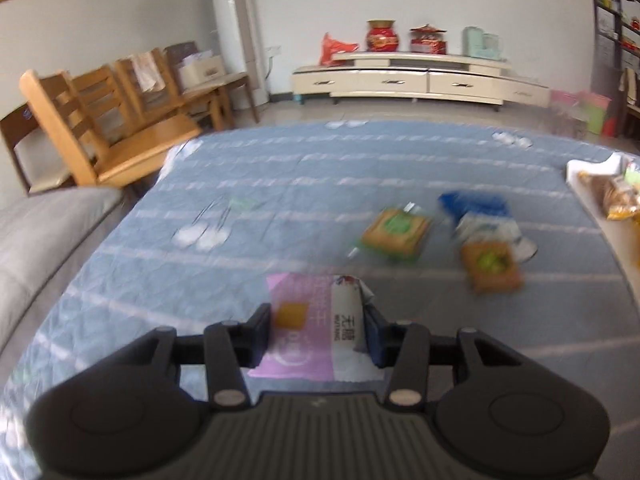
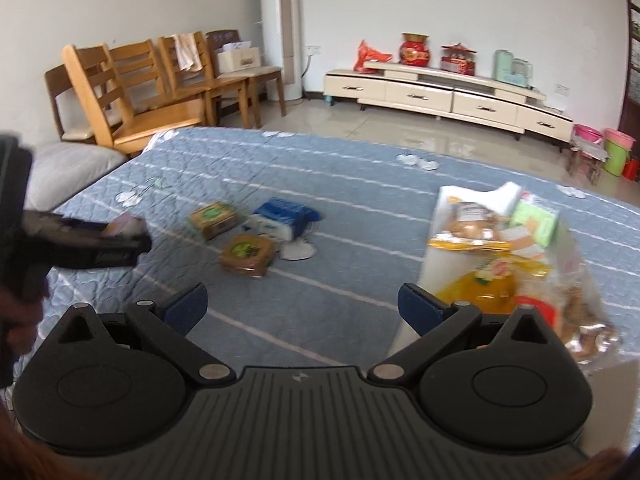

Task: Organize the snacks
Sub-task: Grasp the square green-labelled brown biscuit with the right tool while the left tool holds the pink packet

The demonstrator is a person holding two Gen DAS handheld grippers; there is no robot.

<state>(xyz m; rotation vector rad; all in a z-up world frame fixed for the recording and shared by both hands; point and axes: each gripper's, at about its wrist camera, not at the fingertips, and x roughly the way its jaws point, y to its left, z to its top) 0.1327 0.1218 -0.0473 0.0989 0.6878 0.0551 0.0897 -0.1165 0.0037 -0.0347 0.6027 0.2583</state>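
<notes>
The left gripper (image 1: 318,334) clamps the pink packet (image 1: 308,320) by its sides, likely bound for the tray (image 2: 444,196) of gathered snacks; the right gripper (image 2: 303,306) gapes empty beside it.

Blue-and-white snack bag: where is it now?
Left wrist view: blue-and-white snack bag lies right of centre on the blue quilt, between two brown square packets.
</notes>
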